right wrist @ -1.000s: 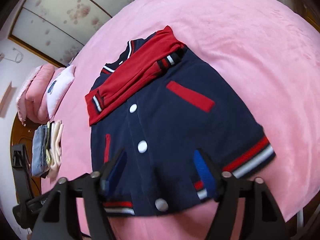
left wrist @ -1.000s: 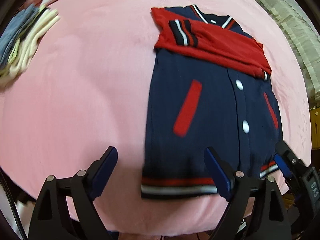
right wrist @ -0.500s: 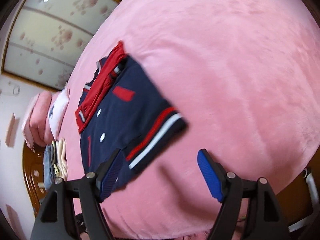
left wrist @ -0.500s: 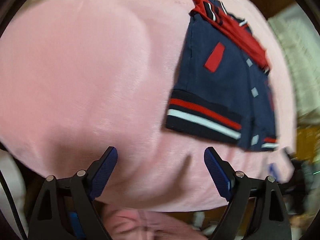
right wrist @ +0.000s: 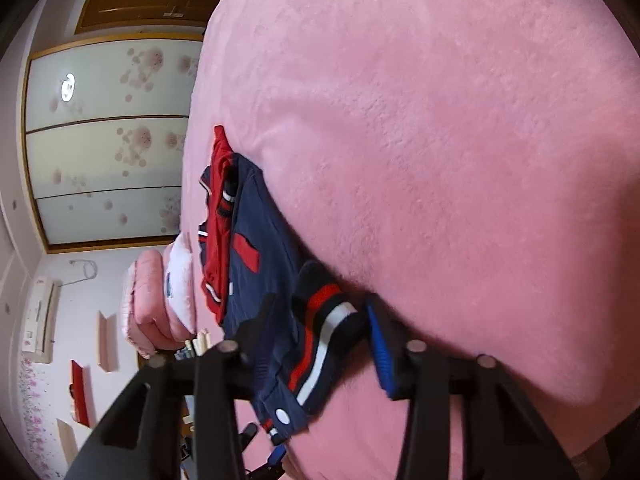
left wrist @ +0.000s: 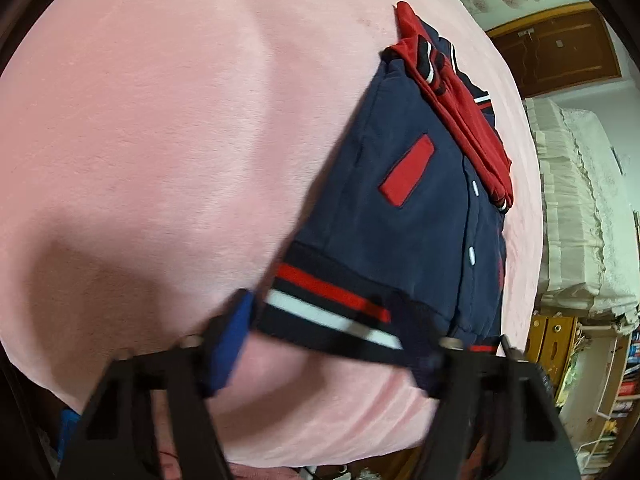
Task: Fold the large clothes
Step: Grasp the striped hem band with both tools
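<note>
The bed (left wrist: 168,128), under its pink plush cover, fills most of both views. On it lies the jacket (left wrist: 404,216), navy with red sleeves folded across its chest, front up and buttoned. Its striped hem (left wrist: 332,312) is the end nearest me.

My left gripper (left wrist: 332,344) straddles one hem corner; the fingers (left wrist: 232,336) have just been closing with the band between them. Blur prevents me from confirming whether the pads press on it. My right gripper (right wrist: 320,332) sits at the opposite hem corner (right wrist: 328,320); its fingers (right wrist: 380,348) have likewise just been closing, and the bunched striped band is between them, apparently pinched.

Surroundings: a panelled wardrobe (right wrist: 104,140) with floral marks, a folded pink quilt (right wrist: 148,304) at the bed's far end, and cream bedding (left wrist: 576,208) stacked beside the bed. Nothing lies on the jacket.
</note>
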`<state>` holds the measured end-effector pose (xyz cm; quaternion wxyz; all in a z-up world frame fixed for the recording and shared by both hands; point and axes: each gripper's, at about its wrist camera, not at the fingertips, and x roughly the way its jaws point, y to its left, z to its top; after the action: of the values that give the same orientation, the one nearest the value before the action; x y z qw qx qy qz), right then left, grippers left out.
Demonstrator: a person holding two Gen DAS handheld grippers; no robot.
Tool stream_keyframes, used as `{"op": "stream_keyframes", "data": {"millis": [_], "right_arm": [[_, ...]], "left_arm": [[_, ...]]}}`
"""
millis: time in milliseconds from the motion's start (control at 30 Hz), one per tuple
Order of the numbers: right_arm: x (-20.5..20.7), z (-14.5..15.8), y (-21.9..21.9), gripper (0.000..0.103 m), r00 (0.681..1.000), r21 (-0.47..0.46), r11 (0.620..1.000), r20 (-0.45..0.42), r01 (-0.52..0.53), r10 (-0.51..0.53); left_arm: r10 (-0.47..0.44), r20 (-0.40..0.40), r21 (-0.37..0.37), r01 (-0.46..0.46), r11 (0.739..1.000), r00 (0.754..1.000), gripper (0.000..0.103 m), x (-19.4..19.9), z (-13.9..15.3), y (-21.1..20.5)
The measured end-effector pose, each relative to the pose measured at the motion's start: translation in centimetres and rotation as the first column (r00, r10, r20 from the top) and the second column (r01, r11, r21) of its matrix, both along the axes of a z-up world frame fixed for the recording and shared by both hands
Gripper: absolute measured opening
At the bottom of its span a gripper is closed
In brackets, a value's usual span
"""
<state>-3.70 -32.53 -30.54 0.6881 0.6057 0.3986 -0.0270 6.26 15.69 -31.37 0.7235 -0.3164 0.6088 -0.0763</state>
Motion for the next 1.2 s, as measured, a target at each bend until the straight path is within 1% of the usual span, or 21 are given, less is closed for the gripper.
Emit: {"op": "stream_keyframes", "data": {"millis": [33,67,100,133,167,200,267,367,433,533,600,633,667,767,867,900,967,1100,1133,1167,1200], "right_arm": [[0.2,0.0,0.1,0.024,1.0,0.015,1.0,0.017,-0.008,0.008],[0.4,0.0,0.3,0.018,0.999,0.034,0.999,0.039,-0.018,0.016],[0.5,0.1,0.4,0.014,0.998,0.045,0.999,0.054,-0.021,0.019],[0.7,0.3,0.6,0.013,0.998,0.045,0.999,0.065,-0.021,0.018],[0.9,0.5,0.8,0.01,0.998,0.037,0.999,0.067,-0.019,0.017],[1.1,0.9,1.0,0.009,0.997,0.024,0.999,0.072,-0.021,0.019],[1.4,1.4,1.4,0.009,0.996,0.026,0.999,0.092,-0.023,0.021],[2.2,2.9,1.9,0.008,0.989,0.071,0.997,0.149,-0.017,0.006],[2.9,4.1,2.1,0.008,0.986,0.102,0.995,0.167,-0.006,-0.011],[4.3,6.5,2.4,0.008,0.976,0.139,0.99,0.215,0.013,-0.043],[5.8,8.5,2.6,0.008,0.966,0.13,0.991,0.255,0.015,-0.049],[6.4,9.2,2.6,0.008,0.962,0.122,0.992,0.268,0.017,-0.049],[7.2,10.2,2.7,0.008,0.957,0.11,0.994,0.285,0.017,-0.048],[9.5,12.3,2.8,0.008,0.945,0.075,0.997,0.324,0.023,-0.046],[12.1,14.1,2.8,0.008,0.939,0.032,0.999,0.34,0.042,-0.05],[13.3,14.7,2.8,0.008,0.938,0.011,0.999,0.342,0.051,-0.051],[14.8,15.2,2.9,0.008,0.939,-0.024,0.997,0.339,0.07,-0.058],[18.1,15.2,2.9,0.008,0.941,-0.078,0.991,0.332,0.104,-0.073],[19.2,14.9,2.8,0.008,0.943,-0.109,0.989,0.327,0.104,-0.063],[20.4,14.6,2.8,0.008,0.948,-0.138,0.985,0.314,0.101,-0.053],[21.7,14.3,2.6,0.011,0.955,-0.157,0.983,0.292,0.098,-0.049]], "left_arm": [[0.021,0.005,-0.007,-0.021,1.0,1.0,0.045,-0.1,0.1,-0.1],[0.033,0.006,-0.008,-0.033,0.999,0.999,0.035,0.8,-0.5,-1.0],[0.043,0.002,-0.007,-0.043,0.999,0.999,0.028,0.9,-0.7,-1.1],[0.061,-0.007,-0.005,-0.061,0.998,0.998,0.023,0.8,-0.7,-1.1],[0.073,-0.012,-0.013,-0.073,0.997,0.997,0.016,0.8,-0.8,-1.2],[0.091,-0.017,-0.037,-0.092,0.995,0.996,0.013,0.7,-0.6,-1.1],[0.129,-0.013,-0.082,-0.13,0.988,0.992,0.013,0.4,0.2,-0.8],[0.166,0.01,-0.159,-0.163,0.974,0.986,0.011,0.4,2.5,-0.8],[0.175,0.024,-0.191,-0.167,0.967,0.984,0.01,0.8,3.8,-0.9],[0.173,0.06,-0.231,-0.155,0.96,0.983,0.01,2.7,6.1,-1.2],[0.195,0.102,-0.299,-0.157,0.941,0.975,0.01,4.5,7.8,-0.9],[0.201,0.124,-0.321,-0.152,0.935,0.972,0.01,5.6,8.7,-0.8],[0.2,0.139,-0.326,-0.146,0.934,0.97,0.01,6.4,9.4,-0.8],[0.186,0.203,-0.31,-0.117,0.943,0.961,0.01,10.0,11.7,-0.4],[0.17,0.22,-0.306,-0.097,0.947,0.961,0.01,14.5,12.8,0.0],[0.166,0.221,-0.307,-0.093,0.947,0.961,0.01,15.3,12.7,0.1],[0.15,0.213,-0.298,-0.082,0.951,0.966,0.01,18.3,12.6,0.2],[0.117,0.179,-0.276,-0.065,0.959,0.977,0.01,23.5,11.3,-0.3],[0.11,0.173,-0.266,-0.062,0.962,0.979,0.01,24.5,11.0,-0.6],[0.099,0.166,-0.238,-0.058,0.97,0.981,0.01,26.0,10.7,-1.0],[0.095,0.161,-0.215,-0.059,0.975,0.982,0.014,26.7,10.3,-1.2]]}}
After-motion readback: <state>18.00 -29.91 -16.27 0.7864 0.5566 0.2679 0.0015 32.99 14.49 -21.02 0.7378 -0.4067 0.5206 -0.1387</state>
